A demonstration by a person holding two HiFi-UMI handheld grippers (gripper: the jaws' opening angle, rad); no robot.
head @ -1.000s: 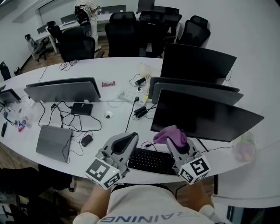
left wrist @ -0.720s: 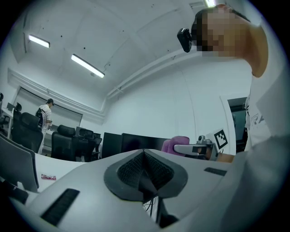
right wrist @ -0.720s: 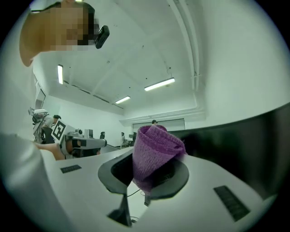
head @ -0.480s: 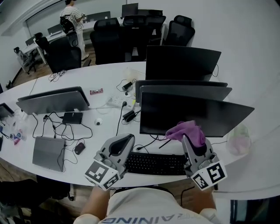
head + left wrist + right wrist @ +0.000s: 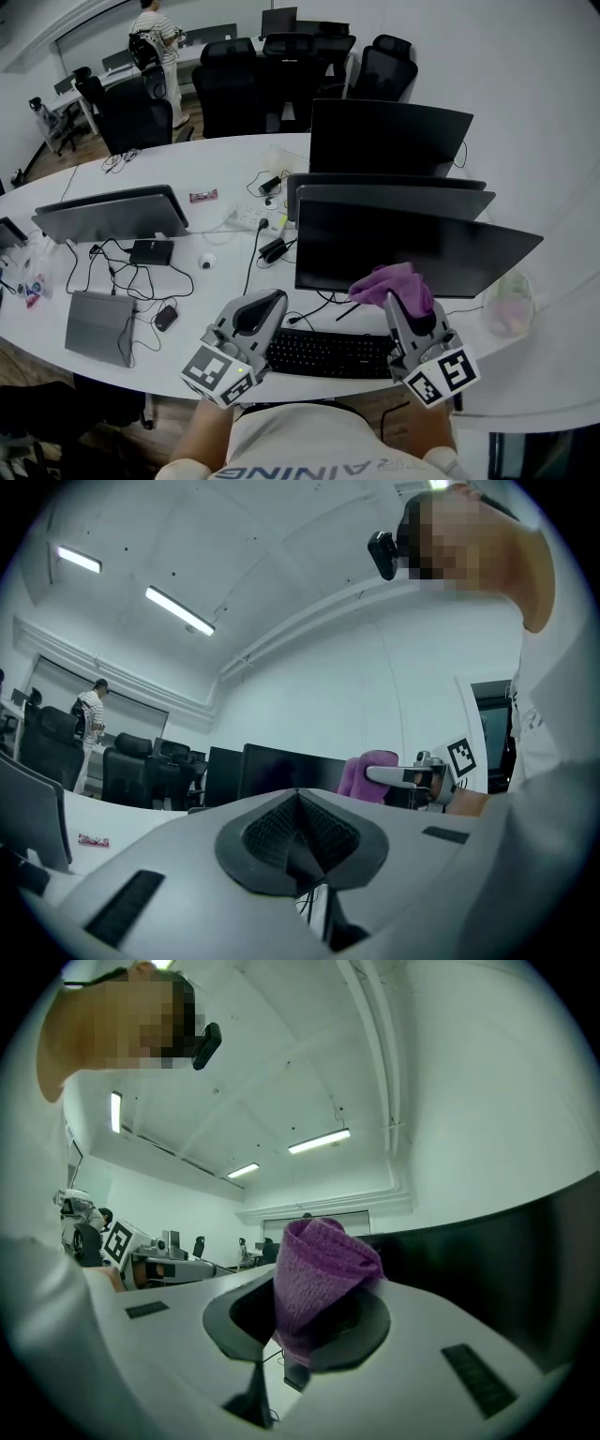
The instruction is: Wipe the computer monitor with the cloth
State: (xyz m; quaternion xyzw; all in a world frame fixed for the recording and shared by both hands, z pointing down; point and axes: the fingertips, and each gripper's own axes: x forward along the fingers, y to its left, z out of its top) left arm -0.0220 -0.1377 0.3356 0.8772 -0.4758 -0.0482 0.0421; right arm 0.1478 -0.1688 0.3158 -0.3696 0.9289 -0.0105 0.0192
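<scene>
Pinching a purple cloth (image 5: 323, 1269), the right gripper (image 5: 314, 1321) has its two jaws squeezed on the bottom of it. The cloth sticks up from the jaws in a soft roll. A dark computer monitor (image 5: 525, 1260) fills the space at 3 o'clock from the cloth in the right gripper view.

The left gripper (image 5: 298, 832) has its jaws pressed together with nothing between them. In its own view, the cloth and the other gripper show at 1 o'clock from the jaws.

From the head view, the cloth is in front of the low edge of the monitor, near the middle of that edge. I cannot tell if they touch. A black keyboard (image 5: 328, 352) lies on the white table (image 5: 216, 164) at 7 o'clock from the cloth, between the two grippers. The left gripper is held at 9 o'clock from the keyboard.

More screens stand behind the monitor at 12 o'clock. Another screen (image 5: 108, 214) stands far off at 9 o'clock, with a grey laptop (image 5: 94, 326) and a mouse (image 5: 167, 318) near it and black wires around. Black chairs (image 5: 234, 75) wait past the table, and a person (image 5: 152, 33) stands at the back at 11 o'clock.
</scene>
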